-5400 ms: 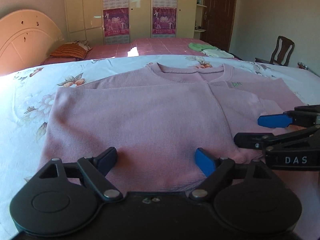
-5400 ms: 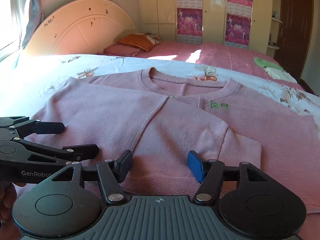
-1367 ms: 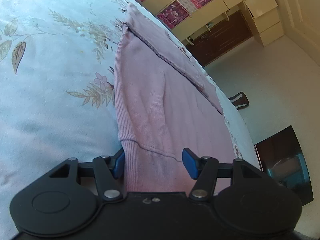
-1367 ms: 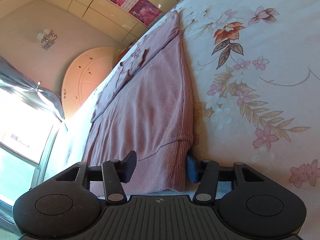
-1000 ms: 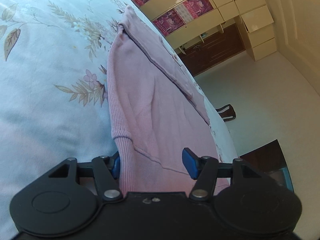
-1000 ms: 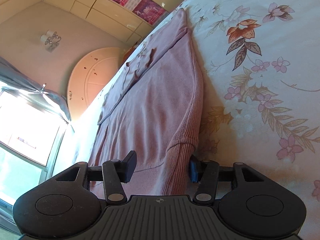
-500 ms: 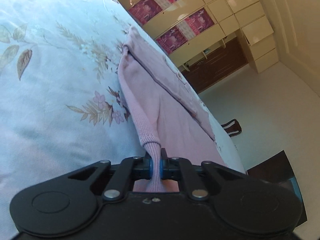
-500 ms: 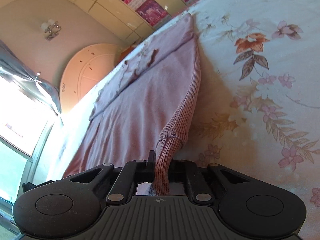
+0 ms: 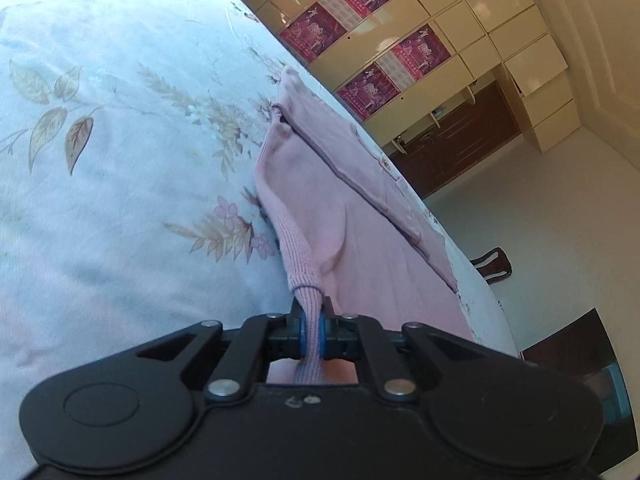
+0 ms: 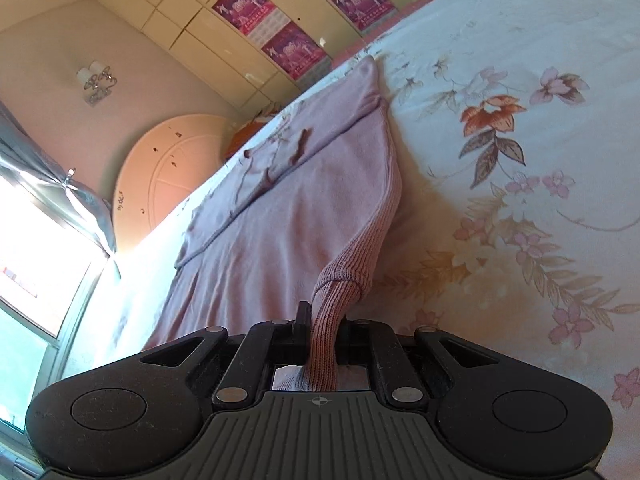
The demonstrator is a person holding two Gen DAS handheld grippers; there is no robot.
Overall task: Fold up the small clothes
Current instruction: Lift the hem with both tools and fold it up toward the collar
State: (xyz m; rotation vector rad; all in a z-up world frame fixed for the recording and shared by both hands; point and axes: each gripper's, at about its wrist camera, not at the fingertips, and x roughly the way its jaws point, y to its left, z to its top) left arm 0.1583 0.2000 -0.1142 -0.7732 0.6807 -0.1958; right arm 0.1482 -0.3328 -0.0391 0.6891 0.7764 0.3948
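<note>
A pink knit sweater lies flat on a floral bedsheet, its sleeves folded in over the body. My left gripper is shut on the ribbed hem at one bottom corner, which rises a little off the sheet. In the right wrist view the same sweater stretches away, and my right gripper is shut on the ribbed hem at the other bottom corner, also raised. The pads are mostly hidden by the pinched knit.
The bedsheet spreads wide on the outer side of each gripper. A wardrobe with pink posters stands beyond the bed, a rounded headboard and a bright window to one side. A dark chair stands on the floor past the bed's edge.
Both grippers went from open around the hem corners to shut on them. The pinched corners have since lifted a little off the sheet, and both views have tilted.
</note>
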